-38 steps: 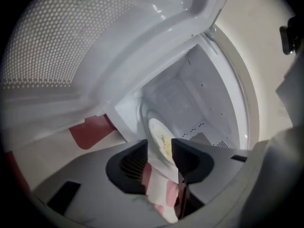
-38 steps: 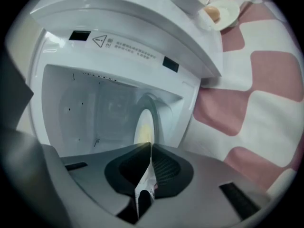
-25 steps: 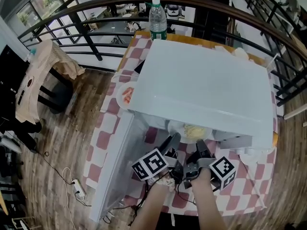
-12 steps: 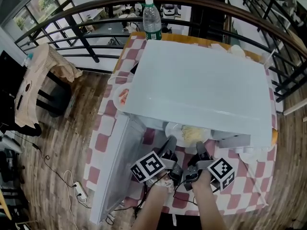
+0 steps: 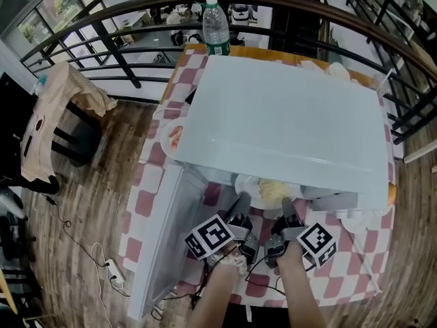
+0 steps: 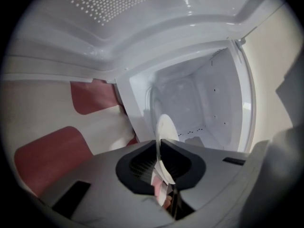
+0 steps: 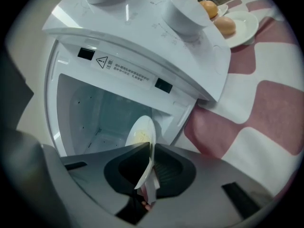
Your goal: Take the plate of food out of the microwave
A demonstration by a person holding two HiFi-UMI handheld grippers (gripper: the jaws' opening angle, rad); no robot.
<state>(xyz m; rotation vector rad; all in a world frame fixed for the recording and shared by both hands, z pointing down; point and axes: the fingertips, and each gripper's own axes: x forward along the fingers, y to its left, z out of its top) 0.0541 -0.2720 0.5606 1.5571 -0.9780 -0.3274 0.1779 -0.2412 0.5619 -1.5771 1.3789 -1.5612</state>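
Forearms side by side, our left tool [image 5: 242,200] and right tool [image 5: 287,205] have just been closing, each clamped on the plate [image 5: 246,183] rim.

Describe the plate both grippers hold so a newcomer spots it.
Find the white microwave on the red-checked table, door open. In its open mouth sits a white plate of pale yellowish food. Unlike the side plate left of the microwave, its rim is pinched by the left gripper and right gripper, whose fingers have just been closing on it.
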